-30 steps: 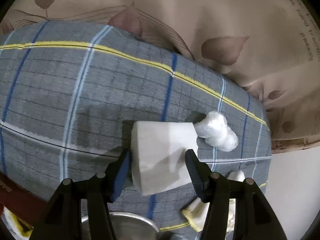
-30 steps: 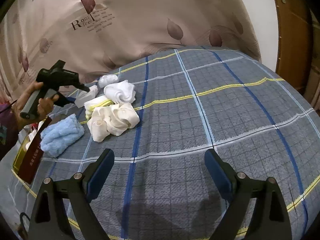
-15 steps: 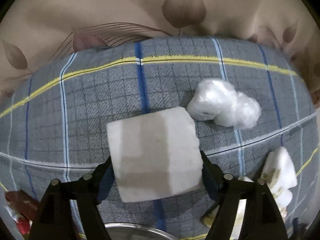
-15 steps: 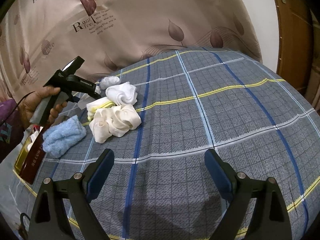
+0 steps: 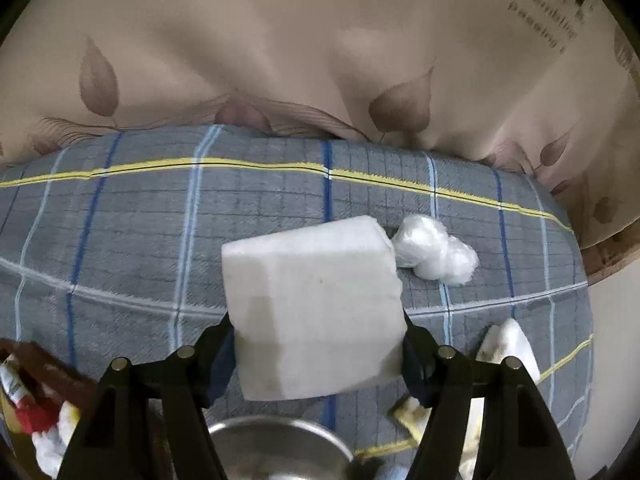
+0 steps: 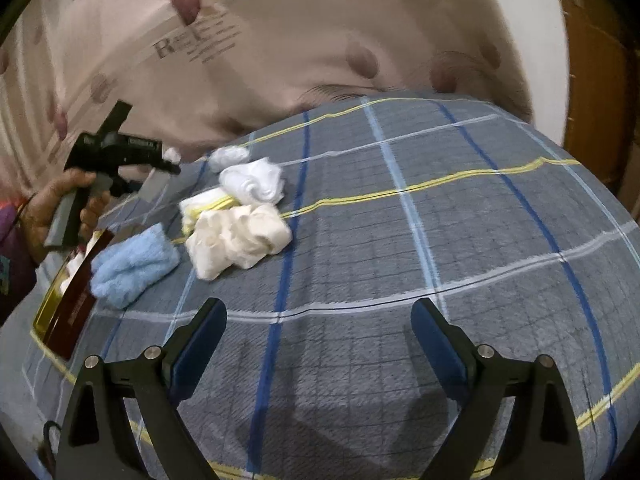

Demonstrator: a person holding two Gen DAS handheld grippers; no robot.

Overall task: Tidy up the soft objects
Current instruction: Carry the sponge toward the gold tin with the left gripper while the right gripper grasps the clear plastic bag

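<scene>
My left gripper (image 5: 316,356) has a white foam block (image 5: 316,308) between its pads, and the jaws are closing on it. The block hangs clear of the grey plaid blanket (image 5: 120,240). In the right wrist view the same gripper (image 6: 116,152) is raised at the far left in a person's hand (image 6: 60,204), with the block (image 6: 154,186) at its tips. A plastic-wrapped white ball (image 5: 434,254) lies just right of the block. My right gripper (image 6: 318,332) stands open over bare blanket (image 6: 440,220). Beyond it lie a cream cloth (image 6: 236,236), a white cloth (image 6: 254,182) and a blue towel (image 6: 130,260).
A yellow-edged white cloth (image 6: 200,206) lies behind the cream one. A dark red box (image 6: 76,300) stands at the blanket's left edge. A metal bowl (image 5: 276,448) sits below my left gripper. A leaf-print curtain (image 6: 320,40) hangs behind, and a wooden door (image 6: 596,80) stands at the right.
My left gripper closed around the white block and raised it off the blanket, swinging and rolling as it rose. The right gripper kept still.
</scene>
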